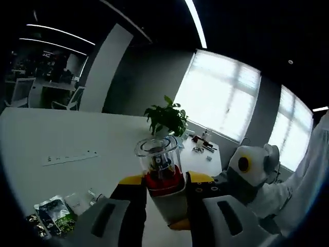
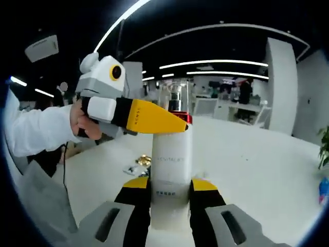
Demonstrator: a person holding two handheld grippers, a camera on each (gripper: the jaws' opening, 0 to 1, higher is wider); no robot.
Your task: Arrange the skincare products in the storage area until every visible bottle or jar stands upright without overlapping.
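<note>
While both tools grip the same white bottle, it stands in the lower middle of each view, raised above the white table. In the right gripper view the right tool has its yellow-tipped jaws closed narrow on the bottle's lower body, one jaw on either side. Coming in from the left of that view, the left tool clamps the bottle higher up, at the red band under its clear cap, and a hand in a white sleeve holds that tool at the left edge.

In the left gripper view the left tool shows its own two jaws pressed narrow against the bottle's red neck, with the clear cap rising above them near the frame's centre. The right tool's body sits at the lower right of this view, too hidden to read its jaws there.

Behind the bottle, a leafy green plant stands at the centre of the left gripper view. Dark green sachets lie on the table at the lower left, and a white power strip lies at the left. Small items, too small to tell, lie on the table right of the plant.
</note>
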